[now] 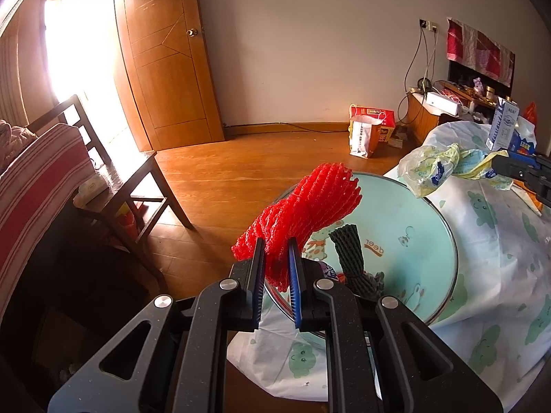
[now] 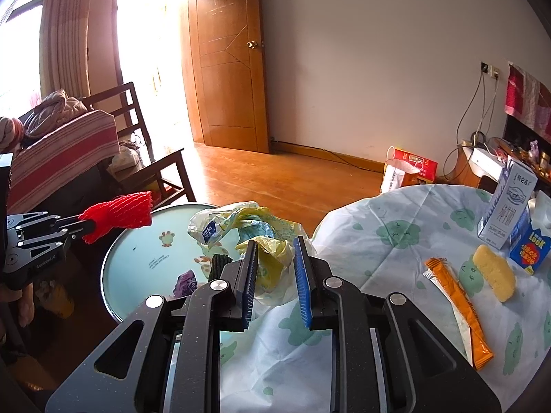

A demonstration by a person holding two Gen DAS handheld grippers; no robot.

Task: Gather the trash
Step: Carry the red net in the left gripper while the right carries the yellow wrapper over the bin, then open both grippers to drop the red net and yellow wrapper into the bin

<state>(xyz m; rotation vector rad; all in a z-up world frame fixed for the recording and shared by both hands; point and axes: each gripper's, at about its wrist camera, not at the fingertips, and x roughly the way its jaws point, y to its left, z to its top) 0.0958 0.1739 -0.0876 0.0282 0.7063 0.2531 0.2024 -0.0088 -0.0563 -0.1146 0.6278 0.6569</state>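
Left wrist view: left gripper (image 1: 276,253) clamps ribbed red foam netting (image 1: 303,216) above the round basin (image 1: 413,206); right gripper (image 2: 274,253) pinches a crinkled yellow plastic bag (image 2: 248,227) at the table edge.

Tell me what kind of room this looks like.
Most likely a lived-in room of a home. A wooden door opens off a wood floor, a chair holds striped bedding, and a cartoon-print tablecloth carries milk cartons and snack wrappers.
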